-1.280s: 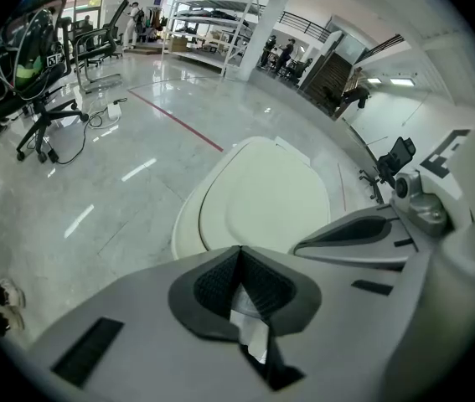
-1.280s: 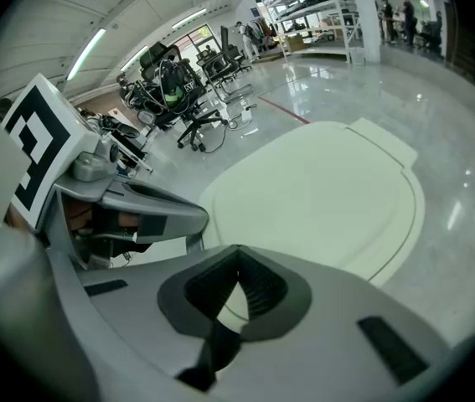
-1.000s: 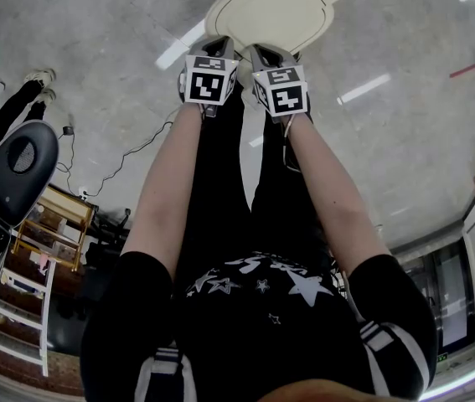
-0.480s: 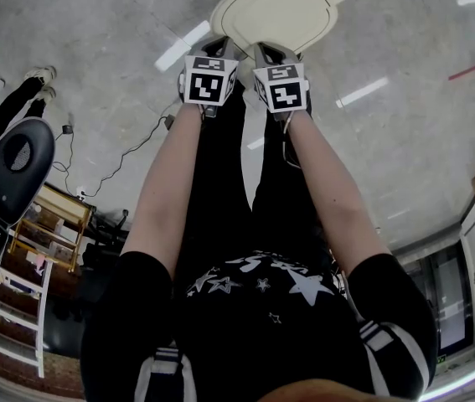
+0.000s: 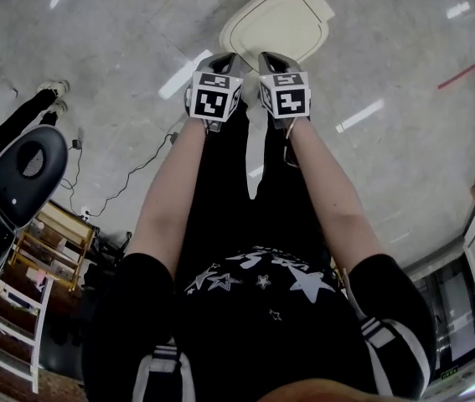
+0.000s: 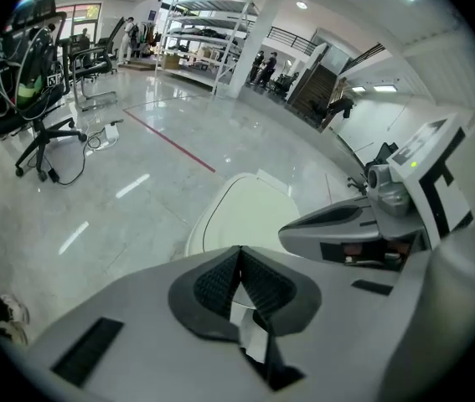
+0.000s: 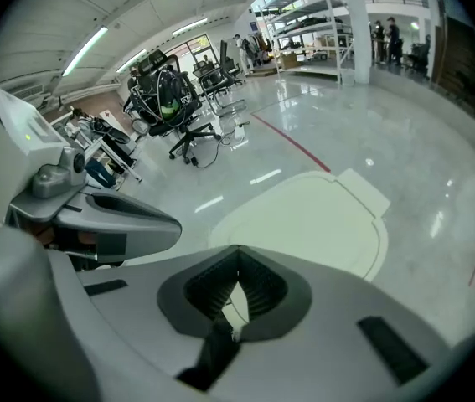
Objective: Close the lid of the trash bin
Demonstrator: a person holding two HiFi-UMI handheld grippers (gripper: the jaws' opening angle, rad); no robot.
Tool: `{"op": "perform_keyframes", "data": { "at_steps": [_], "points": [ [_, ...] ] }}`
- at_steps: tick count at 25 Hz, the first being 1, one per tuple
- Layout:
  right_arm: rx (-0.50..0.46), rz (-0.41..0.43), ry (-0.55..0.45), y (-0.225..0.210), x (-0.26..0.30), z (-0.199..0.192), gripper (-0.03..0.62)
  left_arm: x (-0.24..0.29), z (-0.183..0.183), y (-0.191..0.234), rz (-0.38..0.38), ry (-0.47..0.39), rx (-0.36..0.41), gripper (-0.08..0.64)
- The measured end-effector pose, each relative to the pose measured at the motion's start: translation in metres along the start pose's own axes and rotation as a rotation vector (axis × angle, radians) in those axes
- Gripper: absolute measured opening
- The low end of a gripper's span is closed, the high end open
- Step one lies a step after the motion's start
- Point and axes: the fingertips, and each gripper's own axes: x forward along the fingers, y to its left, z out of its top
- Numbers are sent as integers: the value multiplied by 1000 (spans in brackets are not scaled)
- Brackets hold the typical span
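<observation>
— What's the biggest thing down there?
— A glossy grey floor (image 5: 405,57), streaked with light reflections. The trash bin stands on it; its lid (image 5: 277,22) is smooth cream plastic, a rounded rectangle, lying flat and shut.
— And the tools?
— The left tool (image 6: 239,254) and right tool (image 7: 237,254) are side by side over the lid's near edge, their ribbed dark pads (image 6: 216,281) pressed together on nothing.
</observation>
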Motion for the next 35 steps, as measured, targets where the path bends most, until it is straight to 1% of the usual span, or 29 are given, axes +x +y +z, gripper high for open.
{"op": "perform_keyframes", "data": {
  "at_steps": [6, 12, 16, 20, 25, 30, 33, 35],
  "points": [
    [38, -49, -137, 9, -38, 50, 6, -41, 49, -8, -51, -113, 61, 12],
    [60, -79, -199, 40, -88, 55, 6, -93, 64, -25, -103, -165, 123, 12],
    [80, -111, -245, 47, -120, 58, 6, -116, 73, -43, -142, -197, 150, 12],
    [104, -128, -278, 51, -146, 52, 6, -140, 72, -60, -166, -211, 176, 12],
    [65, -90, -329, 48, -172, 48, 6, -155, 67, -81, -166, -246, 178, 12],
    [44, -82, -369, 65, -210, 49, 6, -196, 66, -100, -159, -295, 182, 12],
    [36, -71, -402, 74, -230, 44, 6, -216, 62, -115, -152, -326, 208, 12],
    [34, -61, -421, 78, -244, 34, 6, -227, 54, -125, -143, -345, 221, 12]
  ]
}}
